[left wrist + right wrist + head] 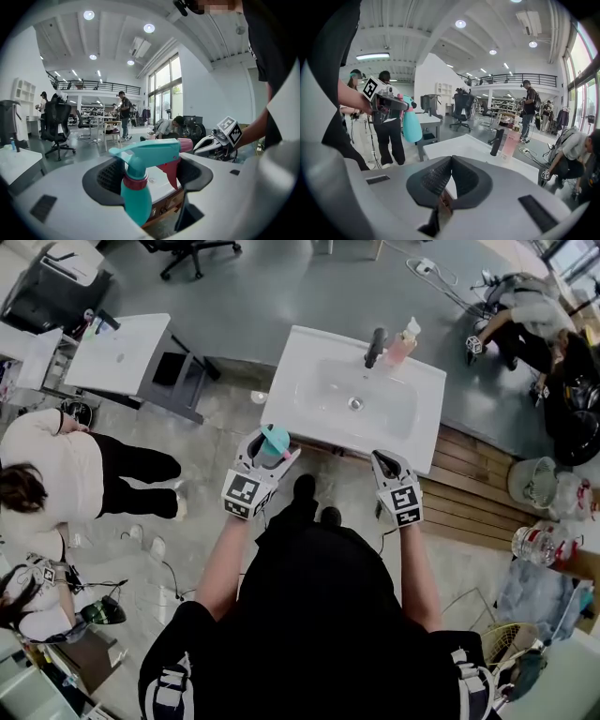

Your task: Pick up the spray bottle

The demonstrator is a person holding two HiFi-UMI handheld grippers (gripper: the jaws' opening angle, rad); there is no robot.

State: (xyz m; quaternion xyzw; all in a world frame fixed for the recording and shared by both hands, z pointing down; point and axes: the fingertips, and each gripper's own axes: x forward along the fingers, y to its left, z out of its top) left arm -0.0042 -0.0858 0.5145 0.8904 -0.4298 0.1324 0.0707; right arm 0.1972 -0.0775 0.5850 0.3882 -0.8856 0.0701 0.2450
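An open workshop hall with a grey floor and a white washbasin (305, 367) lies just ahead of both grippers. The task's thing is not on it. The teal spray bottle (136, 199) sits between the jaws of the left gripper (270, 452), which is clamped on the narrow neck under the pink collar. The trigger head pokes out ahead of the pads and the body hangs below them, clear of the basin.

The right gripper (451, 160) is closed on nothing, its tips meeting, and it sits off to the bottle's side.

The bottle looks like thin smooth plastic: probably light, a bit squashy at the belly and slippery there. The neck seems the sounder hold, since the wider head above would catch on the pads if it slid.

The opaque teal hides how full it is, so its real weight is a guess. Its base is cut off in the left gripper view, and the pad contact itself is hidden behind the bottle.
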